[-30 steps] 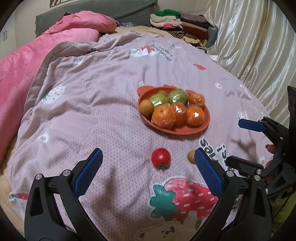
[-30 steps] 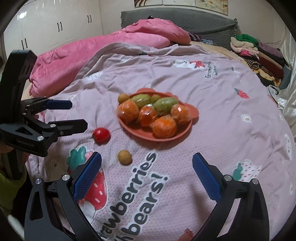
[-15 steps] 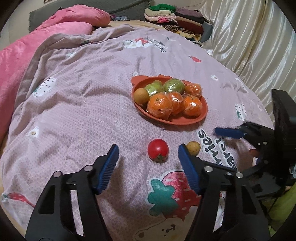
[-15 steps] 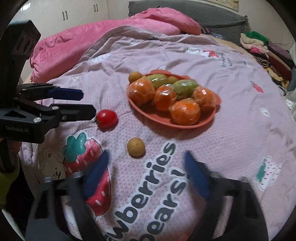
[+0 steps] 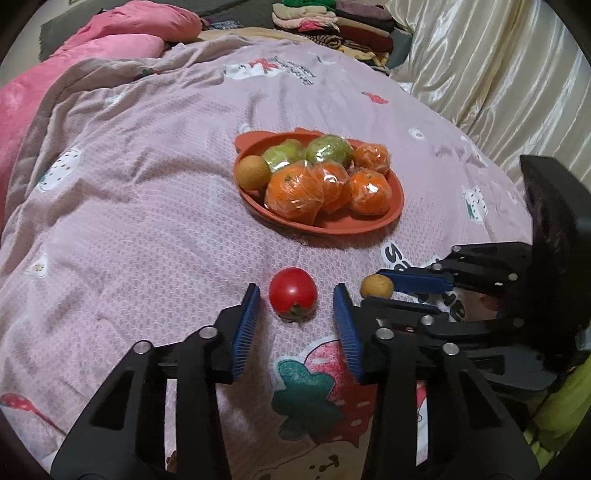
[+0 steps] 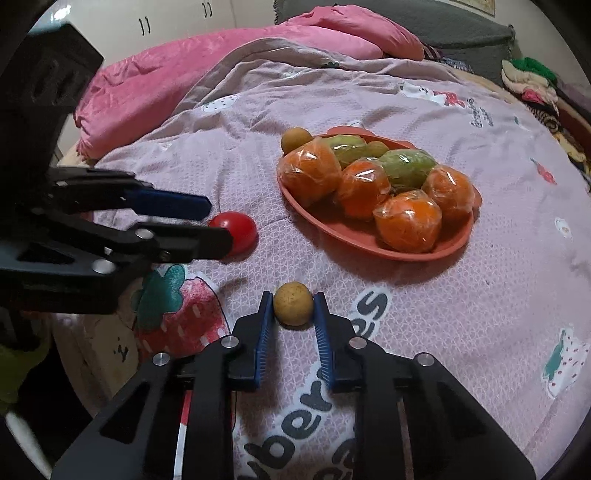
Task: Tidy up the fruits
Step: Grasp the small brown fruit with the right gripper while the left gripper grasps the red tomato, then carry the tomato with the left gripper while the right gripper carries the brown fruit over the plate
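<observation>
A red tomato lies on the mauve quilt between the blue pads of my left gripper, with gaps on both sides. A small tan round fruit lies on the quilt between the pads of my right gripper, which touch or nearly touch it. An orange plate beyond holds several wrapped oranges, two green fruits and a tan fruit. In the right wrist view the tomato shows beside the left gripper.
The quilt covers a bed. A pink blanket lies at the far left. Folded clothes are stacked at the back, a shiny cream curtain hangs on the right.
Both grippers moved forward and down to the quilt and narrowed. The left now straddles the tomato, the right has closed in around the tan fruit.
</observation>
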The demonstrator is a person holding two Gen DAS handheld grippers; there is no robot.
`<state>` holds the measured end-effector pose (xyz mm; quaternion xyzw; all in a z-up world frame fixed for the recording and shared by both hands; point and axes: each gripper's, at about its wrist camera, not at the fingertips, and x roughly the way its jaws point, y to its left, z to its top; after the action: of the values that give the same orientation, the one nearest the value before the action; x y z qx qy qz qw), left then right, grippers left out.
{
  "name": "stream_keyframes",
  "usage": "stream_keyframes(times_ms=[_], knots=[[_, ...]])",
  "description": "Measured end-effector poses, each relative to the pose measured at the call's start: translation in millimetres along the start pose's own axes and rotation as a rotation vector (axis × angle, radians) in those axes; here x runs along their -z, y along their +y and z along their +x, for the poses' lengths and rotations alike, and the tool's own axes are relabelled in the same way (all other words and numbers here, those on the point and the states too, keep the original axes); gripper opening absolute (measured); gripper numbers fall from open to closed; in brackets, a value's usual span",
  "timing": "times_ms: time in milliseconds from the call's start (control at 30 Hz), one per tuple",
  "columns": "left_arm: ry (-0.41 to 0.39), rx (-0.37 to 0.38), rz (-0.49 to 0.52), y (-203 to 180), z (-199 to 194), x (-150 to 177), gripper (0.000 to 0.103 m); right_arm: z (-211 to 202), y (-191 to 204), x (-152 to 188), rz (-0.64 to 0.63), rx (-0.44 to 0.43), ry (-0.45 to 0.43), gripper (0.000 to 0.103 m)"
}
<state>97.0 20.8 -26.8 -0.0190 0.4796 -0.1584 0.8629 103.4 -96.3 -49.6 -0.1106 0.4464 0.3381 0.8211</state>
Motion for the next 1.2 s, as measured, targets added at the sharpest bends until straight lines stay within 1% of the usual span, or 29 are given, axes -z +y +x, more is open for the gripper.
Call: stream_keyframes(times_ms=[100,133,200,367,667,867,1200], knots=[[0.019,-0.015,0.013,-2,7,0,0.027,-5,-5,3,0.021,-0.012,-0.004,0.021],[0.024,-0.025,0.012,-2,10,0,0.024,-7,-6,4,0.025,-0.012,-0.005,0.021],[0.032,-0.038,0.011,0,14,-1,0.022,-11,-8,5,0.037,-0.016,-0.013,0.021],[0.028,-0.033,0.007,2,14,-3,0.021,-21,-14,4,0.053,-0.018,-0.039,0.021],[-0.036,0.03,-0.032,6,-11,-13,0.021,-40,-25,-2,0.067,-0.007,-0.089,0.021],[-0.059,0.032,-0.044,7,-18,-28,0.021,-49,-35,-12,0.077,0.009,-0.118,0.021],[-0.076,0.026,-0.013,0,-18,-58,0.021,-60,-49,-33,0.079,0.037,-0.16,0.021]])
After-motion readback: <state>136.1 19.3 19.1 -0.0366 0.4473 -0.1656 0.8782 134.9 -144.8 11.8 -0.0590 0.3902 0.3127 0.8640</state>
